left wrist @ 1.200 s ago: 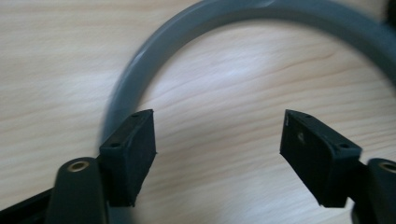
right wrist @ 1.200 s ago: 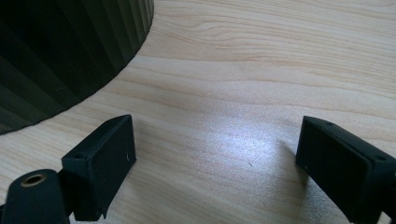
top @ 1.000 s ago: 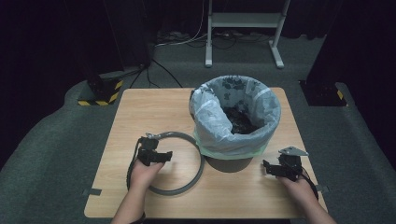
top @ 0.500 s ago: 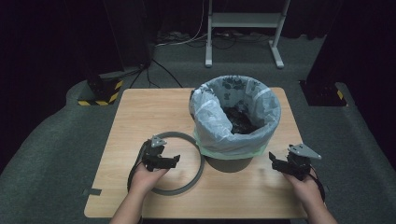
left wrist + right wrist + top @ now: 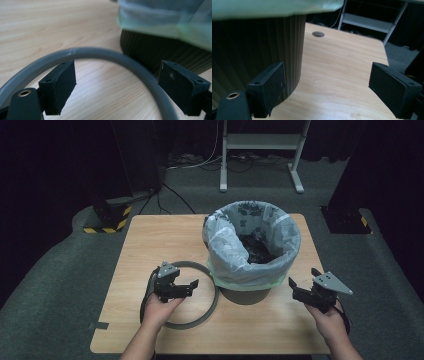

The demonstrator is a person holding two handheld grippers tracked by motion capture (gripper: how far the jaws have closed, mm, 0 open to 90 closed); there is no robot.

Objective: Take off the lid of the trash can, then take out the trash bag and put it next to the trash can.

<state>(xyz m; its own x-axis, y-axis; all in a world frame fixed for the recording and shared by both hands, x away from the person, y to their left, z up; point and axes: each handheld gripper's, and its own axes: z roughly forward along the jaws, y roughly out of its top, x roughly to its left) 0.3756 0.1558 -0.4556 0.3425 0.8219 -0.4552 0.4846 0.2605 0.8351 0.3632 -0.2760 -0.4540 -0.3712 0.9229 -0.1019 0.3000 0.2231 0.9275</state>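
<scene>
A dark ribbed bin (image 5: pixel 245 295) lined with a pale bag (image 5: pixel 250 265) stands on the wooden table (image 5: pixel 160 240). A grey ring (image 5: pixel 216 295) lies flat on the table to its left. My left gripper (image 5: pixel 192 287) hovers over the ring's inside and points at the bin. Its jaws have just been opening, and they stand open with nothing between the pads. In the left gripper view the ring (image 5: pixel 100 52) curves under and beyond my left gripper (image 5: pixel 117 82). My right gripper (image 5: pixel 302 276) is open at the bin's right side. In the right gripper view the bin wall (image 5: pixel 257 45) stands just beyond the left jaw.
The table's front edge runs just below both hands. A round cable hole (image 5: pixel 318 34) sits in the tabletop behind the bin. A white metal stand (image 5: pixel 260 150) and cables lie on the floor beyond the table.
Both hands have lifted a little off the table. The left gripper's jaws have spread wider above the ring, and the right gripper has drifted slightly right.
</scene>
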